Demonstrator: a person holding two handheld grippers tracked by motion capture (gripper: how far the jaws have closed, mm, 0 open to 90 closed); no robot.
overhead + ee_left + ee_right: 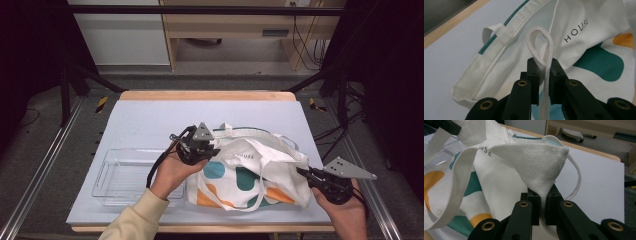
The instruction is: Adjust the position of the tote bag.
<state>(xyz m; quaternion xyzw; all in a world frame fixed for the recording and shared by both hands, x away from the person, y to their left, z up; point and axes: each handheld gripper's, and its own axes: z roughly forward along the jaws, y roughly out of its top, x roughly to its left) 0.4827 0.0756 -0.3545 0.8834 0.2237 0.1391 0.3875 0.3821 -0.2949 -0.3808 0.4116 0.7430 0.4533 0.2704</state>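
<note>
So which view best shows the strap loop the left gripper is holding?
The left gripper view: the strap loop stands pinched between the left gripper. The high view hides it behind that gripper; the right gripper view catches a strap at its top-left corner.

Table [150,117] w/ pale blue top: tote bag [240,182], clear tray [125,175] (left of bag).

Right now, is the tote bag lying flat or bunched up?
Bunched up. The tote bag is rumpled on the table, its strap pinched in the left tongs, a corner in the right tongs.

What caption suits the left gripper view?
Left gripper shut on a folded white strap of the printed tote bag.
</note>
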